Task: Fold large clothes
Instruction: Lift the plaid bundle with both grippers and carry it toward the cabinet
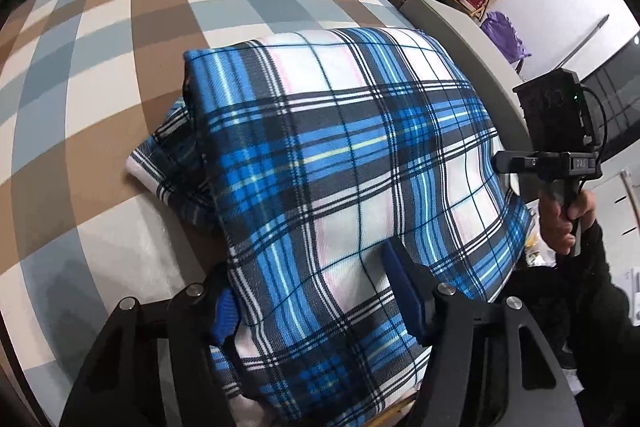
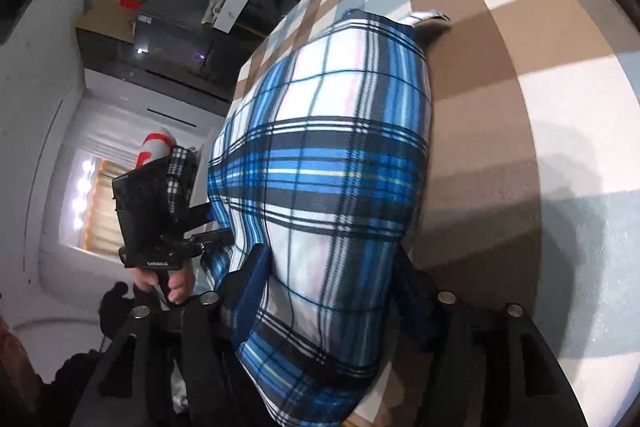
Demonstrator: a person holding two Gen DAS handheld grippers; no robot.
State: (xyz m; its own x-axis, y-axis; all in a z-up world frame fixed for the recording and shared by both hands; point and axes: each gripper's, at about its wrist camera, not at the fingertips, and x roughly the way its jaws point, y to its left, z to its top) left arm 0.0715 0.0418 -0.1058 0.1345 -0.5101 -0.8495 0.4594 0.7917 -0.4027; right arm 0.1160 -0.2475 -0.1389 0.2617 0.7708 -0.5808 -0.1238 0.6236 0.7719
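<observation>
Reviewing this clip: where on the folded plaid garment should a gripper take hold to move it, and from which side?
Grip the plaid garment at its thick near edge, coming in from the bed's near side, probably one gripper toward each end. There the layers stack into a firm bundle, and both the left gripper and the right gripper straddle it. The far-left corner has loose layers sticking out.

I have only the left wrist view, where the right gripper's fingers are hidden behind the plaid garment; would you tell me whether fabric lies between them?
Observer: Yes. The plaid garment fills the gap in the right gripper and touches both fingers.
Operator: Thank you. How is the far end?
Observer: One far corner sticks up off the checked bed cover.
Operator: And my left gripper from that side?
Observer: A plaid fold seems draped over the top of the left gripper.
</observation>
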